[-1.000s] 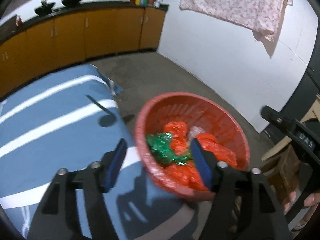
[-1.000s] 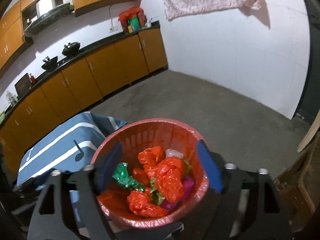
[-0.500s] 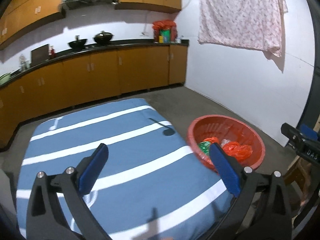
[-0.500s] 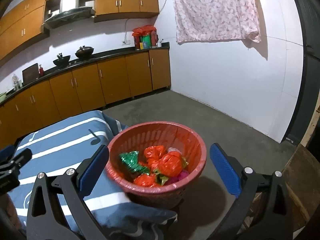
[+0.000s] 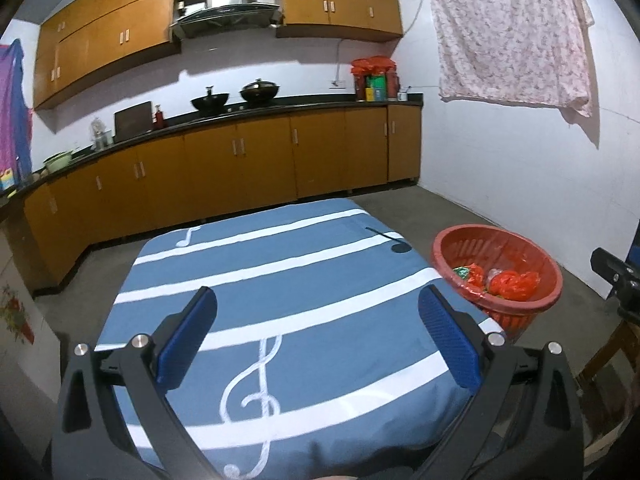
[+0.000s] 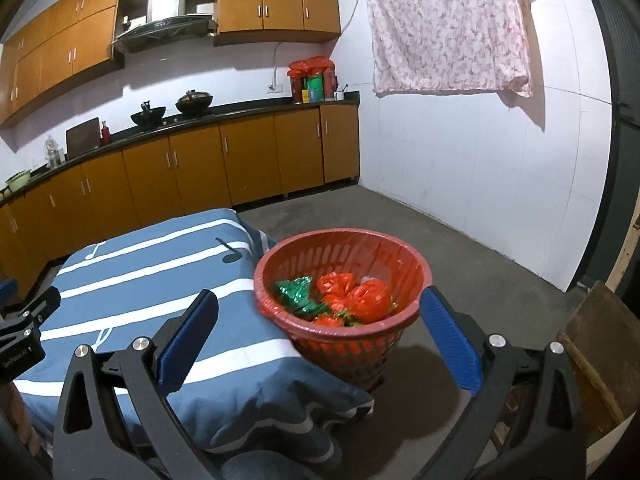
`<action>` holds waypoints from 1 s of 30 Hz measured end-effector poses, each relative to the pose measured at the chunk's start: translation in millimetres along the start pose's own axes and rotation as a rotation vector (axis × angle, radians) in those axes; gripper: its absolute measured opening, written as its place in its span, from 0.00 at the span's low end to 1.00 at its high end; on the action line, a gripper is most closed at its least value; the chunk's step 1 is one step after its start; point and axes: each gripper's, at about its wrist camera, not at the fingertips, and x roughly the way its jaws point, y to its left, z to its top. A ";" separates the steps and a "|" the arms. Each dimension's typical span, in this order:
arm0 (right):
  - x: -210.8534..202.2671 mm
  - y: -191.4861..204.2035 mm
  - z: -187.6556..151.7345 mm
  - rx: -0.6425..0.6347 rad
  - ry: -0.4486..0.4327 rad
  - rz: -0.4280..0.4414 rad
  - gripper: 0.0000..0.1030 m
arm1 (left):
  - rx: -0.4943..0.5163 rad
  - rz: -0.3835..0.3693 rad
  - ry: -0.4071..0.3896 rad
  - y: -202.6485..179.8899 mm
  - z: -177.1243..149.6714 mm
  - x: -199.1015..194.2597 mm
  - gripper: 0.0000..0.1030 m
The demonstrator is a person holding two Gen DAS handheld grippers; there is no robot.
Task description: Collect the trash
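Right wrist view: right gripper (image 6: pixel 318 340) jaws spread wide, nothing between them, aimed at the red basket (image 6: pixel 416 264) standing on the floor against the bed's (image 5: pixel 280 280) right edge, probably so trash drops straight in. Left gripper (image 5: pixel 316 340) also wide and empty, over the striped bedcover. Basket holds crumpled orange bags (image 6: pixel 360 298) and a green wrapper (image 6: pixel 298 292); no loose trash visible on the bed.

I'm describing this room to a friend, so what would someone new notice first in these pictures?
Probably the red basket on the floor beside the cushion, holding crumpled orange bags and a green wrapper. Next, the big blue cushion with white stripes and music notes, filling the foreground. Behind stand orange-brown kitchen cabinets, and a pink flowered cloth hangs on the white wall.
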 end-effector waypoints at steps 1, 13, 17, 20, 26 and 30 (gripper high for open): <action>-2.3 1.8 -1.7 -0.001 -0.002 -0.001 0.97 | -0.012 0.002 0.002 3.3 -2.1 -3.0 0.96; -25.6 23.5 -13.5 -0.035 -0.027 -0.013 0.97 | -0.057 0.055 -0.021 21.5 -13.7 -33.7 0.96; -35.2 30.8 -15.3 -0.061 -0.041 -0.019 0.97 | -0.051 0.072 -0.028 24.7 -15.1 -41.8 0.96; -40.6 33.6 -16.5 -0.070 -0.045 -0.015 0.97 | -0.055 0.076 -0.031 26.9 -16.7 -47.8 0.96; -47.7 38.8 -18.1 -0.080 -0.049 -0.007 0.97 | -0.070 0.075 -0.035 33.2 -19.3 -56.8 0.96; -52.0 41.0 -19.7 -0.082 -0.055 -0.001 0.97 | -0.079 0.074 -0.030 34.5 -21.5 -59.9 0.96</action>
